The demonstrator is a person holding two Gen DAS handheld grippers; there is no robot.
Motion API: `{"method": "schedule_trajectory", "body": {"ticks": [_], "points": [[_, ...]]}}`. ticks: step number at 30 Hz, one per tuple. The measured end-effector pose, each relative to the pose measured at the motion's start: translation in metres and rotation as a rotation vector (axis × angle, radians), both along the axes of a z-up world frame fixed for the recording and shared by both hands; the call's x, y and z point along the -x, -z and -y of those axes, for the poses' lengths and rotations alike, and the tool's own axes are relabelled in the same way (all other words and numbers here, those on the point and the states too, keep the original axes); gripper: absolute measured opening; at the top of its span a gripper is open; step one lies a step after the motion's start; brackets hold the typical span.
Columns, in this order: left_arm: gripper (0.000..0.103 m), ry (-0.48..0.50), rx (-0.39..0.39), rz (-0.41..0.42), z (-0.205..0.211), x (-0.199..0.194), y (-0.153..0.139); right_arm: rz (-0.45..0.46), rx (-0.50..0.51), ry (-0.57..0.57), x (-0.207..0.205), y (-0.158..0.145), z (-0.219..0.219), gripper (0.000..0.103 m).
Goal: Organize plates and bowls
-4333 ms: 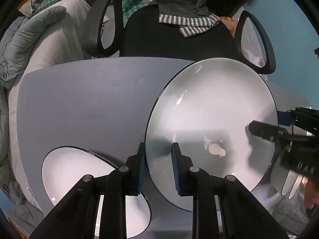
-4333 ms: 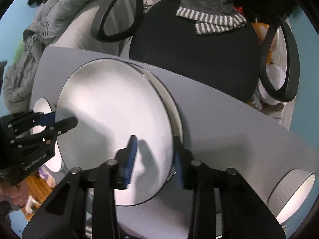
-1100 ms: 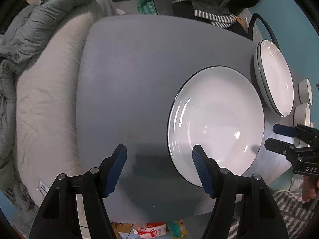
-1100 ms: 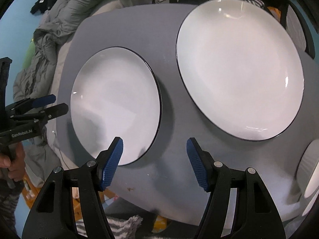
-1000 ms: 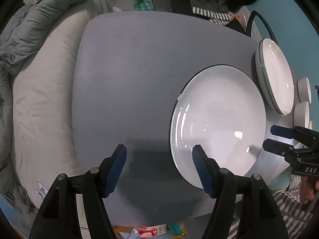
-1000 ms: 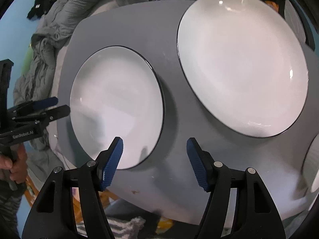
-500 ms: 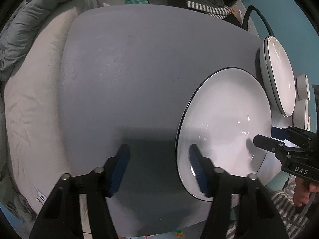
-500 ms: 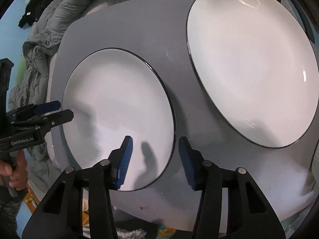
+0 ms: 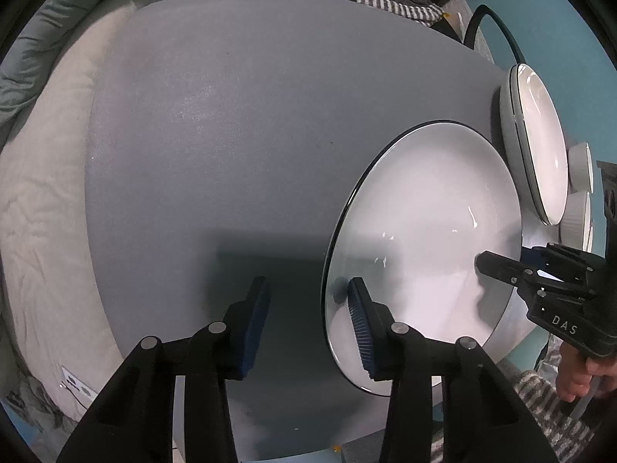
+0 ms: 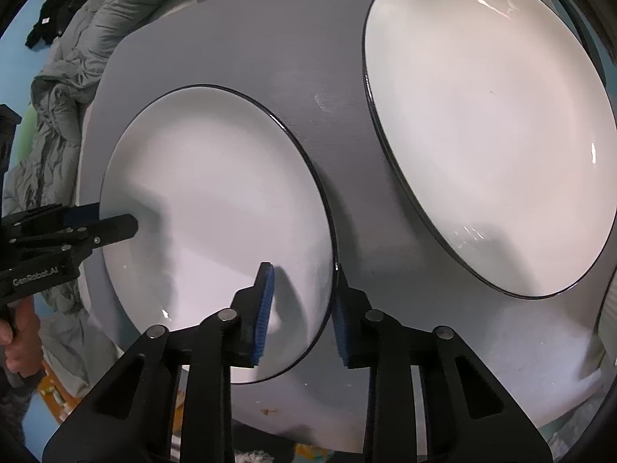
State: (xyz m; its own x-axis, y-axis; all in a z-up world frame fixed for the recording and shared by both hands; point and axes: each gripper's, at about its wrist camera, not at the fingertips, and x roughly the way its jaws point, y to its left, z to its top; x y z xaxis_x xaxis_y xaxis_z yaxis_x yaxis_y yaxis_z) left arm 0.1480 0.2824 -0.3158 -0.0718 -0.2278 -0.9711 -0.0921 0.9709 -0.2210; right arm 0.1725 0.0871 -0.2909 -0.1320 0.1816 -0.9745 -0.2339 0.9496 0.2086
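Right now my left gripper (image 9: 308, 308) and my right gripper (image 10: 300, 305) both point down at the gray table (image 9: 250, 115). My left jaws are closing, and the left edge of the near plate (image 9: 432, 231) sits between them; the pads do not look like they press it. My right jaws are closing too, around the right edge of that same plate (image 10: 216, 208). I cannot tell if those pads squeeze it.

That plate is round, white and shiny, with a thin black line around its rim. It lies flat near my edge of the table.

Farther back lies a bigger plate (image 10: 489, 123). It looks the same, white with a black rim, and bright spots of light shine on it. A strip of table shows between the two plates.

Past the big plate, two small white bowls (image 9: 582, 193) sit near the table's edge.
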Motion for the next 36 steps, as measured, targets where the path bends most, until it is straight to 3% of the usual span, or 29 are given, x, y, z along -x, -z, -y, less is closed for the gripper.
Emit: {"method": "schedule_trajectory", "body": {"ticks": [7, 29, 36], "points": [[0.023, 0.002, 0.032, 0.006, 0.007, 0.004, -0.001, -0.006, 0.001, -0.015, 0.0, -0.001, -0.001, 0.025], [0.022, 0.016, -0.06, 0.011, 0.018, 0.017, -0.008, -0.031, -0.016, -0.004, -0.003, -0.004, -0.01, 0.016], [0.022, 0.014, -0.045, 0.0, 0.016, 0.02, -0.01, -0.01, 0.009, -0.027, -0.005, -0.011, -0.015, 0.015]]}}
